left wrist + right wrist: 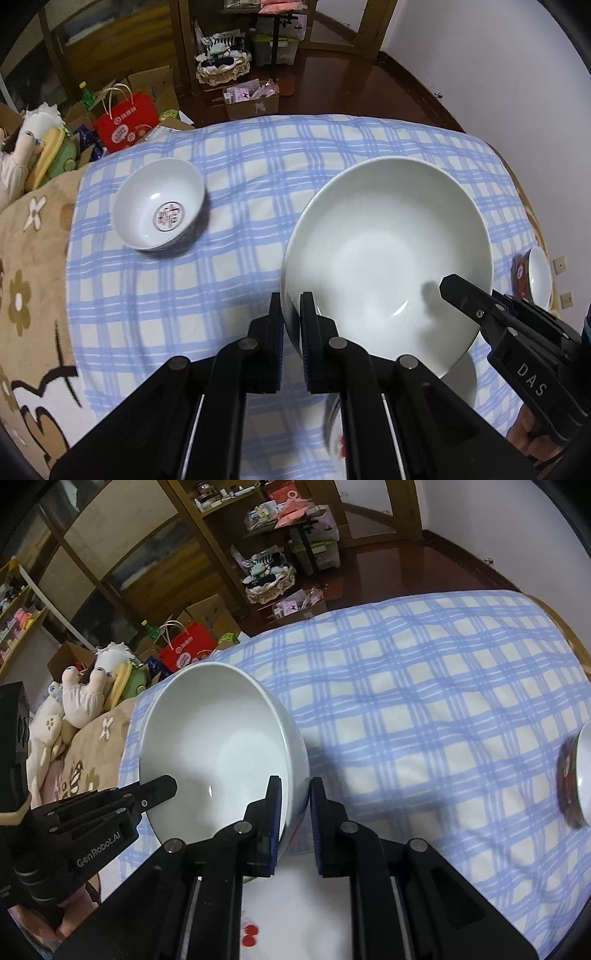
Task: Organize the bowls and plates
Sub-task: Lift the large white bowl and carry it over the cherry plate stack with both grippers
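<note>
A large white bowl (pixel 388 236) hangs tilted above the blue checked cloth (pixel 240 155), gripped from both sides. My left gripper (pixel 291 300) is shut on its left rim, one finger inside and one outside. My right gripper (pixel 295 781) is shut on the opposite wall of the same bowl (pixel 221 734). In the left wrist view the right gripper (pixel 465 295) reaches in from the right. In the right wrist view the left gripper (pixel 159 788) reaches in from the left. A small white bowl (pixel 159 208) with a red emblem inside rests on the cloth at the left.
A bowl with a dark red outside (pixel 535 280) stands at the cloth's right side (pixel 576 775). Something white with red spots (pixel 251 934) lies blurred under the grippers. A brown flowered blanket (pixel 33 258) borders the cloth on the left. Boxes, a red bag (pixel 125 122) and shelves stand beyond.
</note>
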Demonstrator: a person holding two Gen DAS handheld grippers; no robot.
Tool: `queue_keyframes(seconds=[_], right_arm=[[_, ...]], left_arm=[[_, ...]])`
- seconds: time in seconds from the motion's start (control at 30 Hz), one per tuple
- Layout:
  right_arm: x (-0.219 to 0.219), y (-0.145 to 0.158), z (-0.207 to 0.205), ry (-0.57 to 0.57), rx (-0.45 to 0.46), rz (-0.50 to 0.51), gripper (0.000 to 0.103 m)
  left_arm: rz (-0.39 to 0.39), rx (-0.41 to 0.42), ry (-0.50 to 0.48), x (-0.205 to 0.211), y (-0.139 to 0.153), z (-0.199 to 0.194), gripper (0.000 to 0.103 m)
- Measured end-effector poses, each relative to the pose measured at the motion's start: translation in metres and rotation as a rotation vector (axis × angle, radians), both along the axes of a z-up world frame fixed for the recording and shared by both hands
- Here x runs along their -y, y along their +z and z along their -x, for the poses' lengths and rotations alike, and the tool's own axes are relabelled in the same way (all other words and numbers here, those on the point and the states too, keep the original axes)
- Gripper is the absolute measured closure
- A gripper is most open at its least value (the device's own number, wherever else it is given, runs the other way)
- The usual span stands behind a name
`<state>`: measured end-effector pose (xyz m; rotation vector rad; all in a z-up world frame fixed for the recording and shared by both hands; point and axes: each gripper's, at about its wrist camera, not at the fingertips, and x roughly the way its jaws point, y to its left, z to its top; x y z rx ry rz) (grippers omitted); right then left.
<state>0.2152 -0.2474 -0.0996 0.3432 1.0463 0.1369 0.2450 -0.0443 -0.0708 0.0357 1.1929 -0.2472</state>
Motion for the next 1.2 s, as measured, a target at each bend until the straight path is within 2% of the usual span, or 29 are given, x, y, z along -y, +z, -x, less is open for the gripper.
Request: queue_keyframes(seconds=[0.43, 0.53, 0.63, 0.87, 1.2], right_arm=[[-0.039, -0.001, 0.034, 0.028, 0.008, -0.032, 0.087], [-0.053, -0.003, 0.038, 0.047, 0.014, -0.007, 0.088], [-0.066, -0.009, 0.04, 0.066, 0.014, 0.013, 0.087], [-0.077, -0.034, 0.045, 0.084, 0.002, 0.004, 0.087], [-0.09, -0.05, 0.04, 0.099, 0.011, 0.047, 0.087]], left_arm=[[-0.012, 0.013, 0.043, -0.043, 0.003, 0.042, 0.094], [-0.021, 0.035, 0.057, -0.052, 0.0, 0.05, 0.094], [-0.007, 0.025, 0.088, -0.065, -0.01, 0.052, 0.094], [-0.04, 0.01, 0.086, -0.073, -0.035, 0.059, 0.094], [-0.003, -0.044, 0.088, -0.085, -0.067, 0.056, 0.092]])
